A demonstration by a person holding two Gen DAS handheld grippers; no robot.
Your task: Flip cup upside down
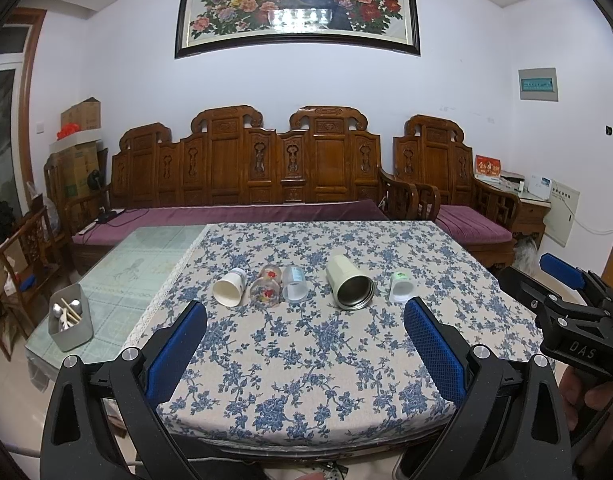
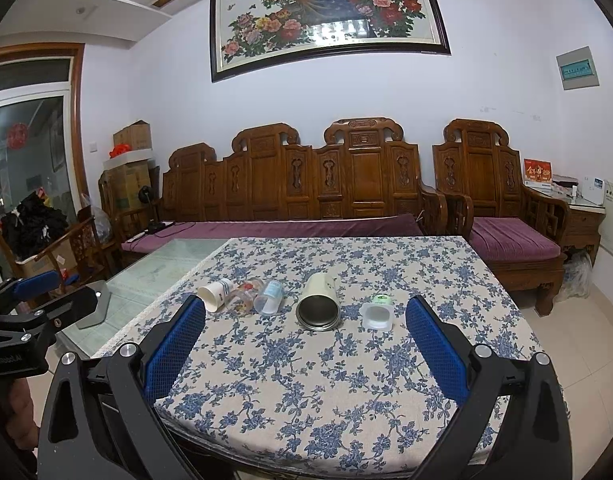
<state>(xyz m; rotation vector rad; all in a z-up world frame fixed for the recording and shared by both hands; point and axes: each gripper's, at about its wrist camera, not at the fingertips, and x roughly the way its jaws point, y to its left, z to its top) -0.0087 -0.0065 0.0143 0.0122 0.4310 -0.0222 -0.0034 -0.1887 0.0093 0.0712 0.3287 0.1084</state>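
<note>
Left gripper [image 1: 304,322]: fingers spread wide, holding nothing.
Cups: five lie on their sides in a row across the floral tablecloth [image 1: 306,360], mouths toward us, long axes near-to-far.
Paper cup [image 1: 229,287]: far left, nearer the left gripper.
Steel-lined cup [image 1: 349,284]: middle, dead ahead.
Right gripper [image 2: 305,320]: fingers wide apart, empty, carrying "DAS" on its body.

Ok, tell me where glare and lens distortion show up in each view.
Left wrist view: a white glare patch sits on the framed painting, and the fisheye bows the wall and ceiling lines outward, with dark vignette corners. Right wrist view: the same painting looks tilted and curved with a similar reflection, and the glass tabletop shows a pale sheen.
</note>
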